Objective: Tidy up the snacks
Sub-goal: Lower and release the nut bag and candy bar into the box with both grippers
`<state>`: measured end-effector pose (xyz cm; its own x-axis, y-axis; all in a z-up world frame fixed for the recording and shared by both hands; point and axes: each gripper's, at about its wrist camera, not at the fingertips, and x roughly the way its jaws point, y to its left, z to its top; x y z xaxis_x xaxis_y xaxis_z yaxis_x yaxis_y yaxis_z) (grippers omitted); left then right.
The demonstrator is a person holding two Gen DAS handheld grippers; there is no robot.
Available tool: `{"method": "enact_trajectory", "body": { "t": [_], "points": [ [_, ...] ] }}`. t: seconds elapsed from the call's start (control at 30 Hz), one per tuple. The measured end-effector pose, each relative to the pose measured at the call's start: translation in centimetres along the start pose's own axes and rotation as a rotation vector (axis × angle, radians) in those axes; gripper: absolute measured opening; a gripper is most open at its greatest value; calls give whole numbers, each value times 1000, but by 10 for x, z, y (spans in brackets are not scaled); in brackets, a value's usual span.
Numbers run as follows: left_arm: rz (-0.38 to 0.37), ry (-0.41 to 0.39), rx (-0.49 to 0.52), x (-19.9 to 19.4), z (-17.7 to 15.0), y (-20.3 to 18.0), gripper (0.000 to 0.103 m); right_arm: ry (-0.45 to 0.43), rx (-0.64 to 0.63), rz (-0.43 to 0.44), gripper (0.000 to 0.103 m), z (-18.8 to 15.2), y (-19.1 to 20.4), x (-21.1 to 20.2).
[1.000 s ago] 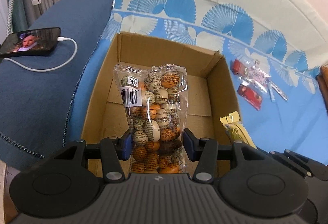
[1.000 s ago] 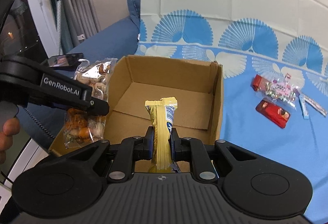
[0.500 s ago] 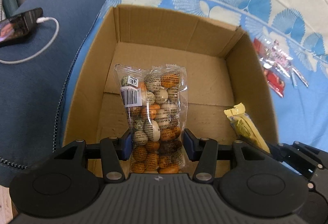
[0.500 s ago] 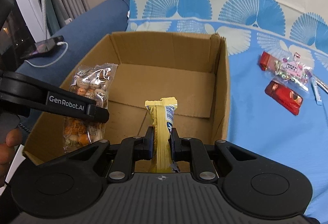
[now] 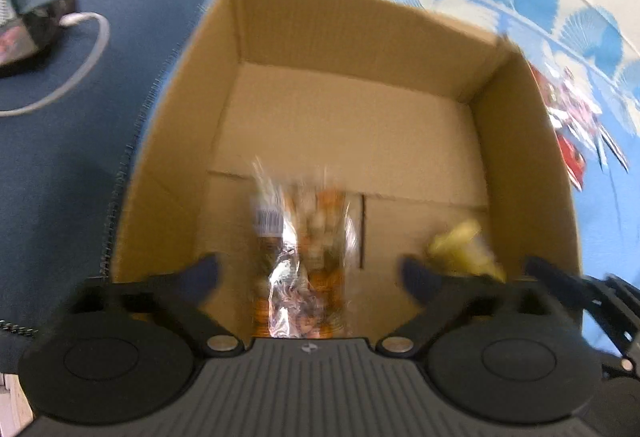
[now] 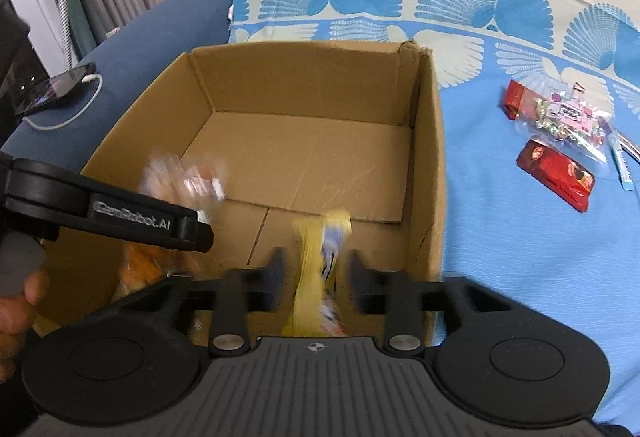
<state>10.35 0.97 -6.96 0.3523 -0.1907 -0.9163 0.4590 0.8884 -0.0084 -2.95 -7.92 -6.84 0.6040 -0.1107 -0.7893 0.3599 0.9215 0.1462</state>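
L gripper (image 5: 310, 273) angled steeply down, jaws opening wide, pads clear, R gripper (image 6: 314, 267) angled down, jaws opening, hand (image 6: 18, 311) on L grip

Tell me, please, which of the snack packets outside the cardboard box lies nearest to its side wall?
The flat red packet on the blue sheet. Its near end sits closest to the cardboard box; the clear candy bag and the red packet under it lie farther back.

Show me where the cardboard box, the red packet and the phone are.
box (image 6: 304, 85): right wrist view, inner far wall.
red packet (image 6: 556, 175): right wrist view, middle of wrapper.
phone (image 6: 60, 87): right wrist view, screen.
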Motion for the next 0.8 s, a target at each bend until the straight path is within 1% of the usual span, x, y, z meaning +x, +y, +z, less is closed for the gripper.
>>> {"method": "enact_trajectory", "body": {
  "t": [0.03,0.1,0.17,0.33,0.43,0.53,0.63,0.8],
  "points": [
    [8,-20,-3,-4,-1,2,103,-11,4,-4,66,0,0,-3],
    [12,-25,23,-10,-2,2,103,-22,-6,-3,67,0,0,-8],
    [20,-27,45,-16,-6,3,103,-20,-13,-2,70,0,2,-14],
    [33,-51,73,-40,-25,5,103,-25,-15,20,83,-7,9,-39],
    [32,-60,63,-57,-39,7,103,-44,-32,30,86,-13,17,-59],
    [29,-78,43,-75,-50,11,103,-61,-42,35,88,-19,25,-77],
    [25,-103,19,-94,-62,16,103,-91,-38,19,95,-27,32,-96],
    [36,-152,24,-121,-80,15,103,-126,-55,8,96,-38,42,-120]
  ]
}}
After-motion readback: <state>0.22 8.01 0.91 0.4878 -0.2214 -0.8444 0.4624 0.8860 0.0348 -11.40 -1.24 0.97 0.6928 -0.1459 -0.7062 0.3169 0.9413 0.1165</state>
